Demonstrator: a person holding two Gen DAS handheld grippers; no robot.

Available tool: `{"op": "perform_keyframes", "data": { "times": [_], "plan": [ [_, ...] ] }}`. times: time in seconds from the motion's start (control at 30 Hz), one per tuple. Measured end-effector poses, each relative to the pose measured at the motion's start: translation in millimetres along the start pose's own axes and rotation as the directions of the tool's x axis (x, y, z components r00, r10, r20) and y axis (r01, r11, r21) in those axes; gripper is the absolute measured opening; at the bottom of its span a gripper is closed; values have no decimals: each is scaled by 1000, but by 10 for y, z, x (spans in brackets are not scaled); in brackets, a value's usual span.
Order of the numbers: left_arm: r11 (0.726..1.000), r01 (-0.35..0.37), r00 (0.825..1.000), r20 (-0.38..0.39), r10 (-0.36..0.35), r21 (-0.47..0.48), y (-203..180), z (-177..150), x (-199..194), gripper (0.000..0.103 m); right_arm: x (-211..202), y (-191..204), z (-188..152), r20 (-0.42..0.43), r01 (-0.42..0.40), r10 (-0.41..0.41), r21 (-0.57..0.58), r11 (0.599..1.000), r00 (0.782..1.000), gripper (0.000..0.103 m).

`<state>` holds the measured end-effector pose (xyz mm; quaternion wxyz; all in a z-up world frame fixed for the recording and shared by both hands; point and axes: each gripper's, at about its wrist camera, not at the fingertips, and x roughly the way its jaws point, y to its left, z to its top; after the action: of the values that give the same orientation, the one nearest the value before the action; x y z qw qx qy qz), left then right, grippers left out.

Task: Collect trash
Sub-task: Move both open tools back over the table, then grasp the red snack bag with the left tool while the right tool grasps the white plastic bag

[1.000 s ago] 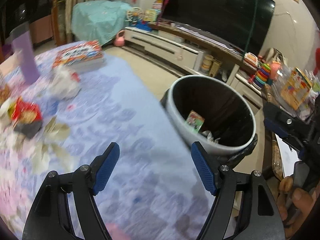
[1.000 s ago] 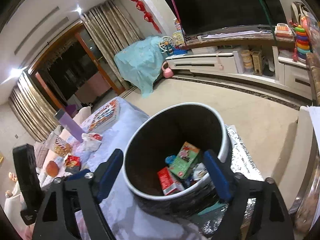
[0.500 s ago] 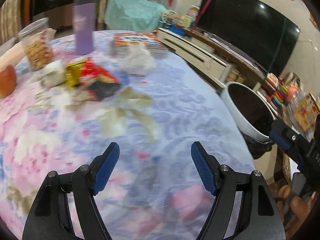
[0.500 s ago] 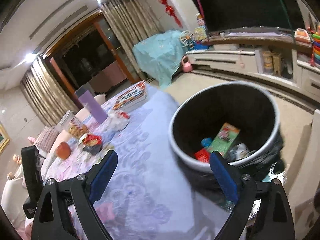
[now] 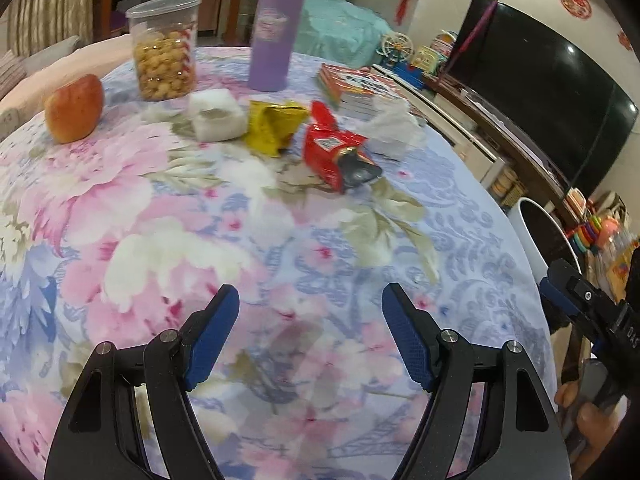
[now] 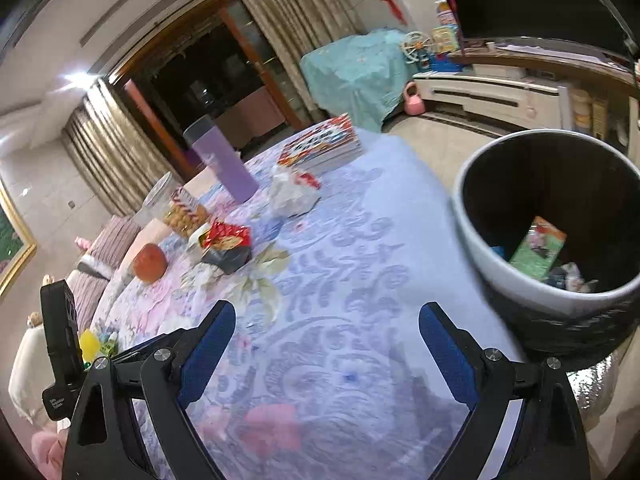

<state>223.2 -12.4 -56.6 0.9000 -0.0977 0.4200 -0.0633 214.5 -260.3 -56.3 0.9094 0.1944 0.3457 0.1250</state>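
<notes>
Trash lies on the floral tablecloth (image 5: 168, 216): a red wrapper (image 5: 336, 152), a yellow wrapper (image 5: 272, 126), a white crumpled tissue (image 5: 394, 126) and a white packet (image 5: 216, 114). My left gripper (image 5: 310, 316) is open and empty, over the table's near part, well short of the wrappers. My right gripper (image 6: 326, 338) is open and empty above the table edge. The grey trash bin (image 6: 480, 248) stands to its right with wrappers inside; the bin's rim (image 5: 530, 216) also shows in the left wrist view. The red wrapper (image 6: 226, 236) and tissue (image 6: 290, 194) show far ahead.
An apple (image 5: 74, 108), a clear jar of snacks (image 5: 166, 46), a purple tumbler (image 5: 274, 24) and a stack of books (image 5: 360, 88) stand at the table's far side. A TV (image 5: 536, 92) and its low cabinet stand beyond the bin. The right gripper's body (image 5: 588, 308) shows at right.
My left gripper has swung left from over the bin to over the table, facing the wrappers. My right gripper has also turned left, so the bin has shifted to its right.
</notes>
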Motion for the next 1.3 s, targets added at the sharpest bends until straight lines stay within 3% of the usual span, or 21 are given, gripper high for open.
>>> {"op": "perform_keyframes", "data": {
  "times": [1.17, 1.3],
  "plan": [
    [1000, -22, 1000, 5, 22, -11, -50, 677, 678, 75, 1327, 133, 723, -92, -39, 34, -50, 998, 995, 94],
    [1000, -27, 1000, -4, 27, -5, -43, 708, 807, 66, 1531, 152, 838, -99, -42, 36, -62, 997, 994, 94]
  ]
}}
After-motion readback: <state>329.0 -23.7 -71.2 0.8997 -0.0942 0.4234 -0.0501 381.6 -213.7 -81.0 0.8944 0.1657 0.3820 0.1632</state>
